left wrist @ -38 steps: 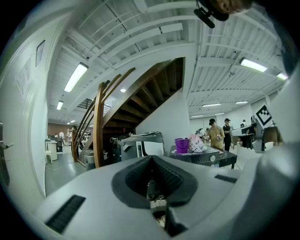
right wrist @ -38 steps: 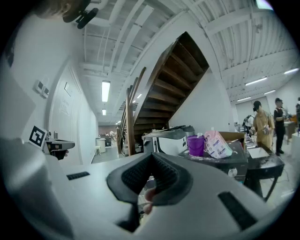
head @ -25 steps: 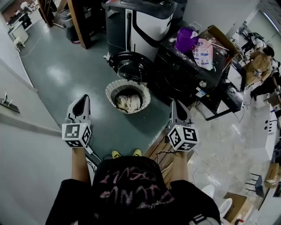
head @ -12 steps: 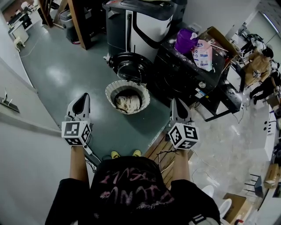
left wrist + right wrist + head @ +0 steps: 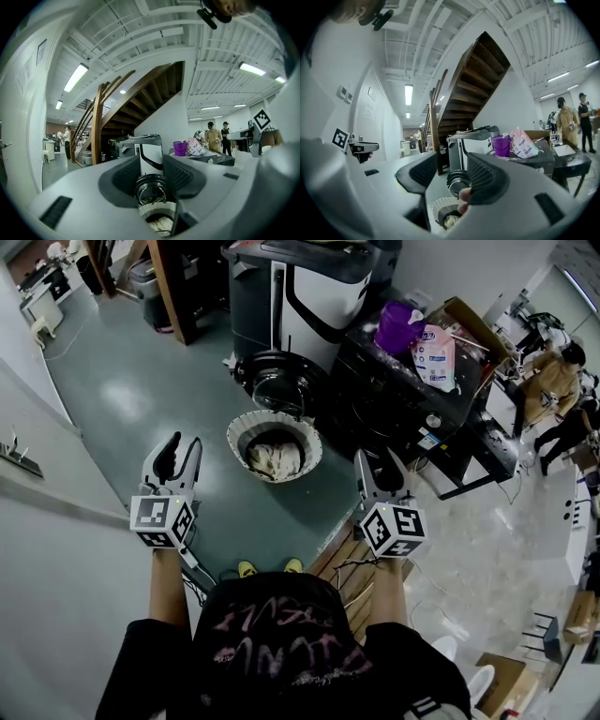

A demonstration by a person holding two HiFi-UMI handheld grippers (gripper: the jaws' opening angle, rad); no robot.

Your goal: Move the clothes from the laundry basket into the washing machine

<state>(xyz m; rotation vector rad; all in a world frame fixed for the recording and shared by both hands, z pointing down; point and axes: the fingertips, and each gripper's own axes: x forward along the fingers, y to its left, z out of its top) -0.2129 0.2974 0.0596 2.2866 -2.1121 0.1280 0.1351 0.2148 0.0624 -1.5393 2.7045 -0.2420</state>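
Both claws have parted their jaws since a second ago, when each pair stood pressed together. Left claw (image 5: 184,448) now stands at a narrow gap and is opening, with only air between its pads. Right claw (image 5: 380,465) is likewise narrowly apart and opening, gripping nothing. Each is held level in front of the person, well apart from the other.

Ahead of the two claws and between them, lower down on the floor, sits the laundry basket (image 5: 234,432), round and pale-rimmed. The clothes (image 5: 274,458), a light crumpled heap, lie inside it, touched by neither claw. In the left gripper view the basket (image 5: 152,209) shows low in the gap of the left claw (image 5: 153,178), with the clothes (image 5: 161,224) in it. In the right gripper view the basket (image 5: 440,206) lies below the gap of the right claw (image 5: 452,180).

Just beyond the basket, ahead of the right claw, stands the black washing machine (image 5: 394,390), its round door (image 5: 279,381) just behind the basket's far rim. On top of the machine rest a purple tub (image 5: 398,324) and a pink packet (image 5: 433,352).
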